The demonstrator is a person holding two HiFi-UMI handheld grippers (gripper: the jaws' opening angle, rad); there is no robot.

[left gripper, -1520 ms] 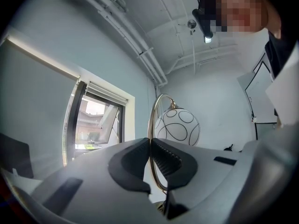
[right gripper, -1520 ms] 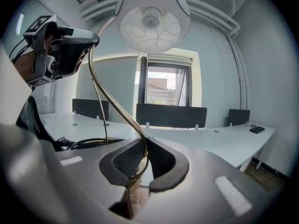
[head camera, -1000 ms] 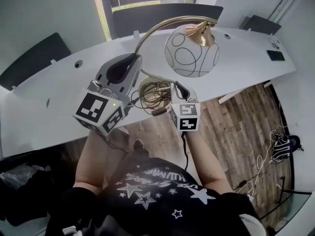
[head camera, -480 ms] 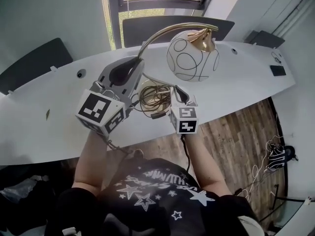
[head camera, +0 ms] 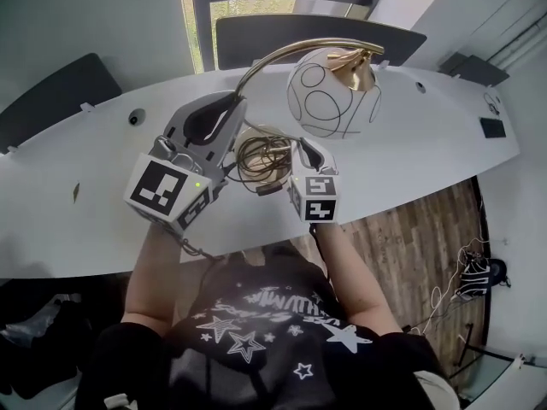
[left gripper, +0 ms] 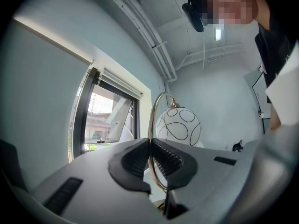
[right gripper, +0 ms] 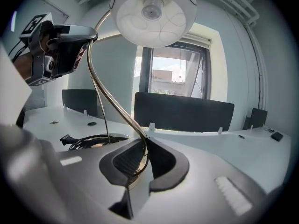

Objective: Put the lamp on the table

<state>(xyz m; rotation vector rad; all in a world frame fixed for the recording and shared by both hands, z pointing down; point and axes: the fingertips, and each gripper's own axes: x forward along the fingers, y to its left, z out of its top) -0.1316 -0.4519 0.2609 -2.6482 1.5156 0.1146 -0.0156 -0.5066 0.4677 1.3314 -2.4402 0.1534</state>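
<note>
- One lamp (head camera: 332, 92) is in play, held by two hand-held grippers over the near part of the single long white desk (head camera: 102, 195).
- The lamp has one curved brass stem (left gripper: 150, 125), one white globe shade (right gripper: 152, 13) drawn with black rings, and one round base (head camera: 248, 137) with one dark cord (head camera: 261, 156) coiled on it.
- Whether the base touches the desk or hangs just above it cannot be told.
- The left hand-held gripper (left gripper: 150, 148) is clenched on the lamp: its two ribbed pads press the stem from either side, high on the arch.
- The right hand-held gripper (right gripper: 141, 146) also grasps the lamp, its two pads closed on the stem low down, just beside the base.
- The shade hangs off the end of the arch, beyond the right hand-held gripper and above the desk.
- Each hand-held gripper carries one marker cube, two in all; the left one (head camera: 171, 196) is the larger in the head view.
- Three dark chair backs (head camera: 316, 37) stand behind the desk.
- One small black object (head camera: 496, 128) lies on the desk's far right end, well apart from the lamp.
- One window (right gripper: 180, 76) is set in the wall behind the chairs.
</note>
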